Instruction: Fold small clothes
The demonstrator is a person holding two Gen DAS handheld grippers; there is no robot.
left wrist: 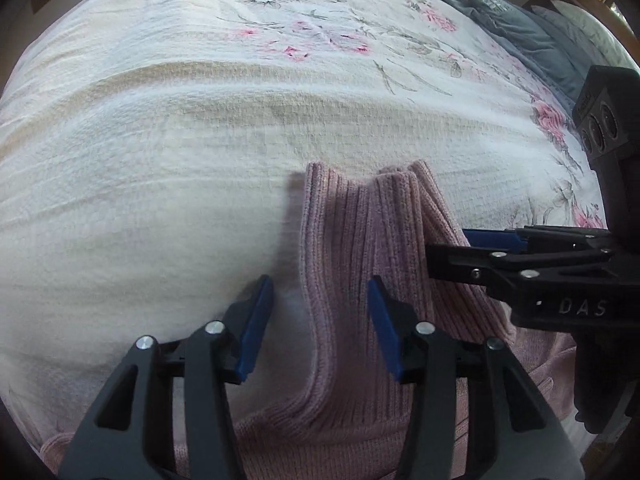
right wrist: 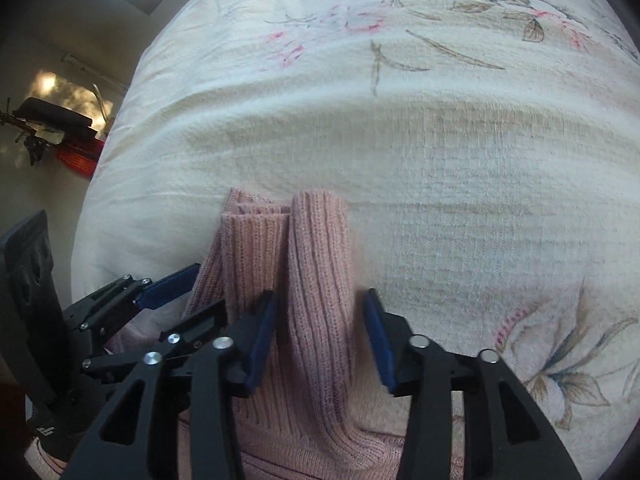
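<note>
A pink ribbed knit sweater (left wrist: 360, 232) lies on the bed, both sleeves laid forward side by side with the cuffs pointing away from me. My left gripper (left wrist: 320, 320) is open low over it, and the left sleeve's edge runs between its blue pads without being clamped. My right gripper (right wrist: 320, 340) is also open, its fingers straddling the right sleeve (right wrist: 320, 248). The two grippers sit close together: the right one (left wrist: 446, 240) enters the left wrist view from the right, and the left one (right wrist: 208, 286) shows at the left of the right wrist view.
A white bedspread (left wrist: 160, 160) with pink flowers covers the bed (right wrist: 440, 160). Grey folded bedding and pillows (left wrist: 512, 28) lie at the far right corner. Past the bed's left edge are the floor, a red object (right wrist: 76, 160) and dark equipment (right wrist: 52, 118).
</note>
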